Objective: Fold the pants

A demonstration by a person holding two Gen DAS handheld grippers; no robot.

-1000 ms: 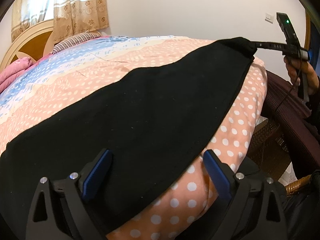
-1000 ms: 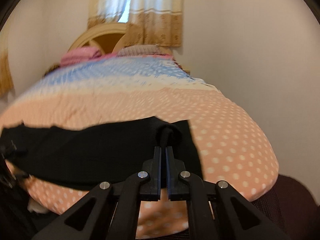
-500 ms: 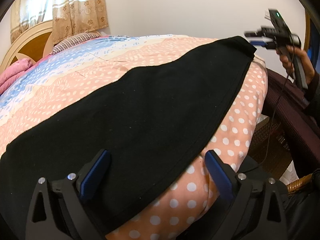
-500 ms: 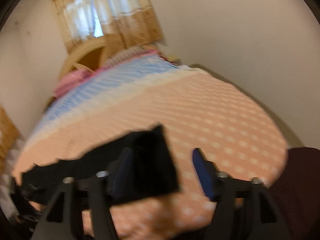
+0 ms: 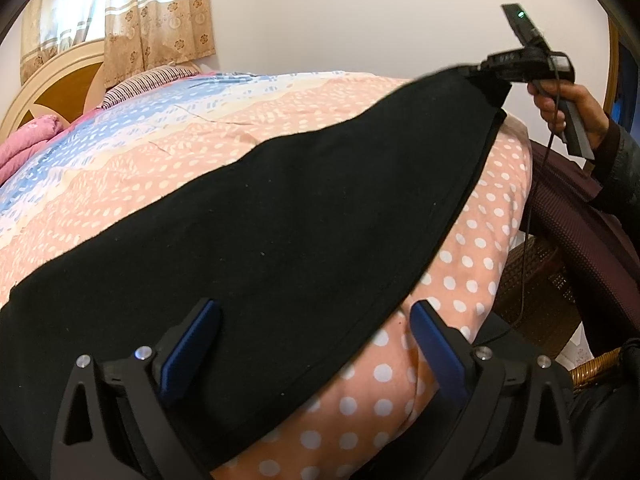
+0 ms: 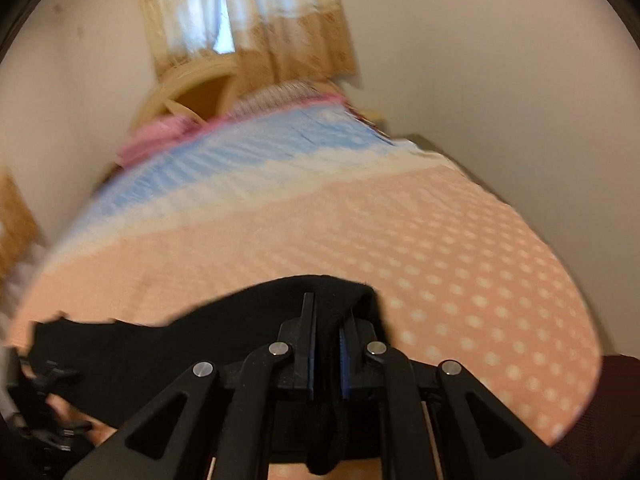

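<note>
Black pants (image 5: 280, 220) lie stretched across the pink dotted quilt (image 5: 160, 168) near the bed's foot. My left gripper (image 5: 316, 344) is open; its blue pads (image 5: 196, 344) straddle the pants' near hem without pressing it. A hand (image 5: 568, 104) holds my right gripper (image 5: 480, 72) at the pants' far end. In the right wrist view its jaws are closing, and my right gripper (image 6: 326, 312) has a bunched fold of the pants (image 6: 160, 344) pinched between its pads. The view is blurred by motion.
A round wooden headboard (image 5: 48, 92), a striped pillow (image 5: 148, 84) and a pink blanket (image 5: 28, 140) are at the bed's far end, under a curtain (image 5: 156, 12). A dark maroon seat (image 5: 580, 232) and wicker furniture (image 5: 528, 280) stand close at the bed's right side.
The right gripper let go of the pants' far end, opened wide, shifted sideways, then closed again on the corner fabric. The left gripper stayed open in place.
</note>
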